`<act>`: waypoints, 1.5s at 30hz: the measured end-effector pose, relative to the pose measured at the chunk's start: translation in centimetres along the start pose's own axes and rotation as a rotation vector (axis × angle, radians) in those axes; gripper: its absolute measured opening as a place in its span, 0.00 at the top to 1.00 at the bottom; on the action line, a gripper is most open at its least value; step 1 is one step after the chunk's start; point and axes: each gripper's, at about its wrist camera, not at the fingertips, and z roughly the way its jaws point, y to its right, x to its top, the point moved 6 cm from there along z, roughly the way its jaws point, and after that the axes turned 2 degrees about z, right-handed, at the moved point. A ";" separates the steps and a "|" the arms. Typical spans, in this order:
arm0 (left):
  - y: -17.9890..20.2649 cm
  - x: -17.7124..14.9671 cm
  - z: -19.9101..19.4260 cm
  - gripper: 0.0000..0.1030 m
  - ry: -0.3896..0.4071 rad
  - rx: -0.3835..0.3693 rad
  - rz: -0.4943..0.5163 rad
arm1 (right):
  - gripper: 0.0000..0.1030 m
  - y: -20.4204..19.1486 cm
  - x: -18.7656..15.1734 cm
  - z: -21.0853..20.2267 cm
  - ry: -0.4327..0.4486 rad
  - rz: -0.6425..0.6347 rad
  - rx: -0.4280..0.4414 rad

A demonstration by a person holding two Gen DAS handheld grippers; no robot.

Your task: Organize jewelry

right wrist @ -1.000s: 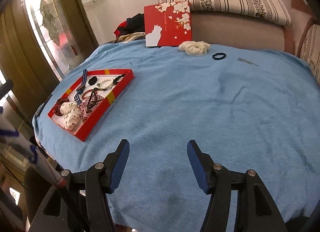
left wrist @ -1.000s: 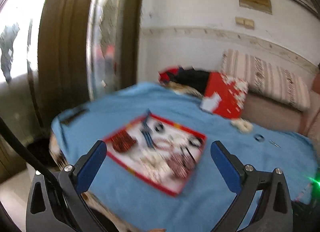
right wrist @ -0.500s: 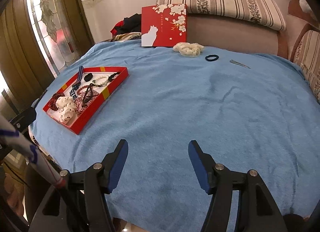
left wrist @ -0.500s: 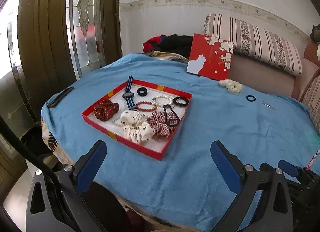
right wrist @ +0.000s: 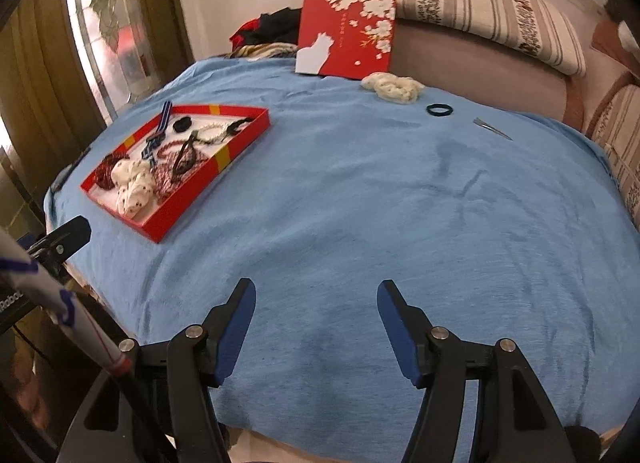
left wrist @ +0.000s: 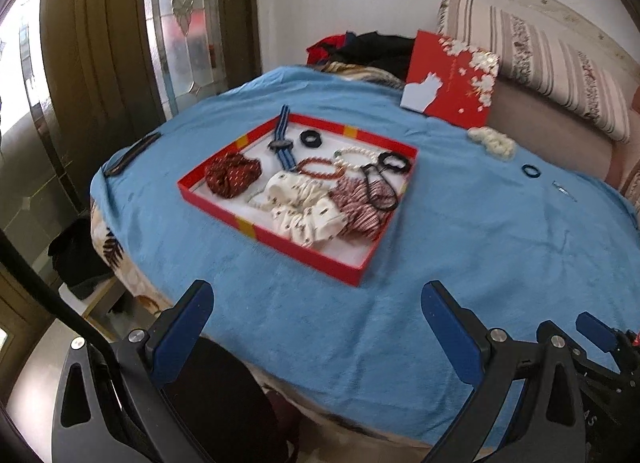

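A red tray (left wrist: 276, 233) (right wrist: 236, 149) lies on the blue cloth and holds scrunchies, bead bracelets, a striped watch and black hair ties. A cream scrunchie (left wrist: 493, 142) (right wrist: 394, 86), a black hair tie (left wrist: 531, 170) (right wrist: 439, 110) and a silver hair clip (left wrist: 563, 189) (right wrist: 491, 128) lie loose on the cloth near the far edge. My left gripper (left wrist: 316, 295) hangs open over the near edge, short of the tray. My right gripper (right wrist: 316, 291) stands open and empty above bare cloth, well short of the loose pieces.
A red lid with white blossoms and a cat (left wrist: 452, 79) (right wrist: 346, 35) leans at the table's far side against a sofa with striped cushions (right wrist: 460, 3). A dark flat object (left wrist: 132, 153) lies at the left edge. Glass doors stand to the left.
The left view has sunk and tipped down, so the tray now sits nearer and larger. The right view has shifted a little across the cloth. Both grippers stay open.
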 end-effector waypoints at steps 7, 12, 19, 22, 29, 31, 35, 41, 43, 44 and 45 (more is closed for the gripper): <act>-1.4 -0.6 1.3 0.00 -0.045 -0.009 -0.032 | 0.34 -2.3 -0.2 0.8 -0.024 -0.052 -0.007; -1.9 -0.8 1.8 0.00 -0.062 -0.014 -0.048 | 0.33 -3.2 -0.5 1.0 -0.036 -0.071 -0.014; -2.0 -1.1 2.2 0.00 -0.084 -0.022 -0.049 | 0.33 -3.3 0.0 1.2 -0.039 -0.073 -0.032; -1.9 -1.3 2.4 0.00 -0.094 -0.031 -0.046 | 0.32 -3.3 0.6 1.2 -0.031 -0.068 -0.039; -2.0 -1.5 2.6 0.00 -0.106 -0.031 -0.045 | 0.29 -3.5 1.3 1.5 -0.030 -0.069 -0.050; -2.1 -1.6 2.8 0.00 -0.111 -0.032 -0.045 | 0.29 -3.6 1.1 1.8 -0.038 -0.071 -0.048; -1.9 -1.8 3.1 0.00 -0.122 -0.033 -0.039 | 0.29 -3.9 0.9 2.0 -0.047 -0.085 -0.049; -1.7 -2.1 3.4 0.00 -0.137 -0.041 -0.036 | 0.28 -4.0 0.8 2.2 -0.047 -0.094 -0.051; -1.7 -2.2 3.6 0.00 -0.142 -0.041 -0.036 | 0.27 -3.9 0.7 2.3 -0.050 -0.093 -0.052; -1.6 -2.2 3.6 0.00 -0.144 -0.041 -0.035 | 0.27 -3.9 0.7 2.4 -0.054 -0.091 -0.053; -1.6 -2.3 3.7 0.00 -0.147 -0.042 -0.034 | 0.27 -3.9 0.6 2.4 -0.056 -0.090 -0.053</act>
